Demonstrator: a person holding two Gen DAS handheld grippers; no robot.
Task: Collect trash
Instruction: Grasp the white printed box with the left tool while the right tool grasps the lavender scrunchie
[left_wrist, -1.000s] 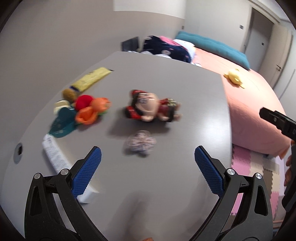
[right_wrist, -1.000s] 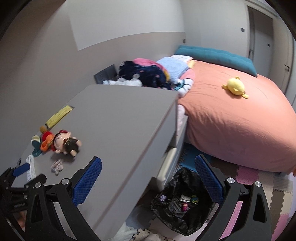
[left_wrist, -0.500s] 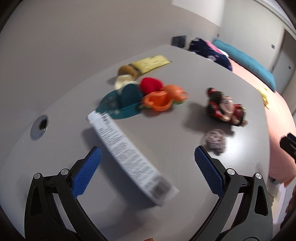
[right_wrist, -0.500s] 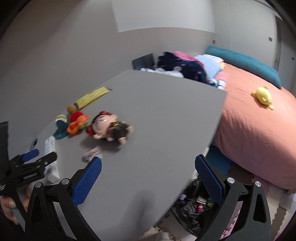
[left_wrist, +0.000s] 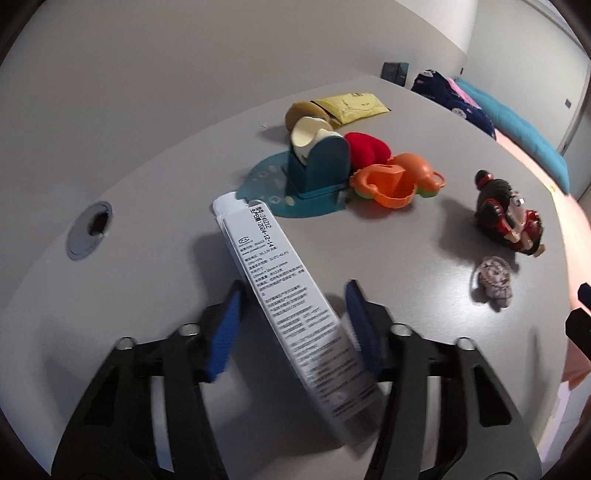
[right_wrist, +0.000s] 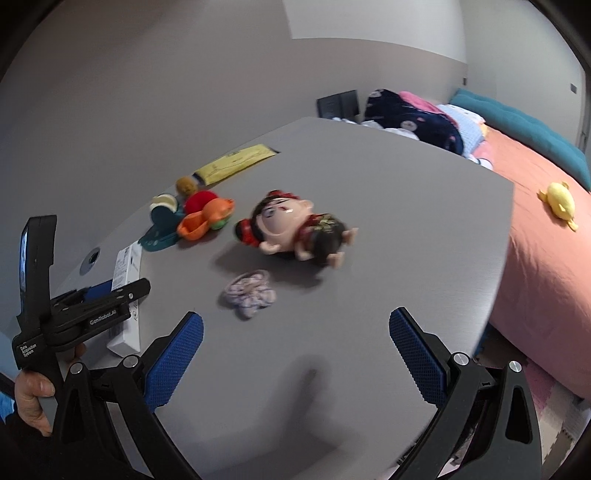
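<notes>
1. My left gripper (left_wrist: 293, 325) straddles a long white box (left_wrist: 291, 306) lying on the grey table (left_wrist: 406, 258). The blue pads sit on either side of it, the right one touching; I cannot tell whether they are pinching it.
2. The box points away from me, its far end just beside a teal toy (left_wrist: 317, 166).
3. An orange toy (left_wrist: 395, 181) touches the teal one; a yellow packet (left_wrist: 351, 105) lies beyond them.
4. My right gripper (right_wrist: 295, 358) hangs above the table, jaws spread wide, grasping nothing.
5. Ahead of it lies a crumpled scrunchie (right_wrist: 249, 293), with a doll (right_wrist: 295, 230) on its back just beyond.
6. A bed (right_wrist: 546, 258) stands to the right.
</notes>
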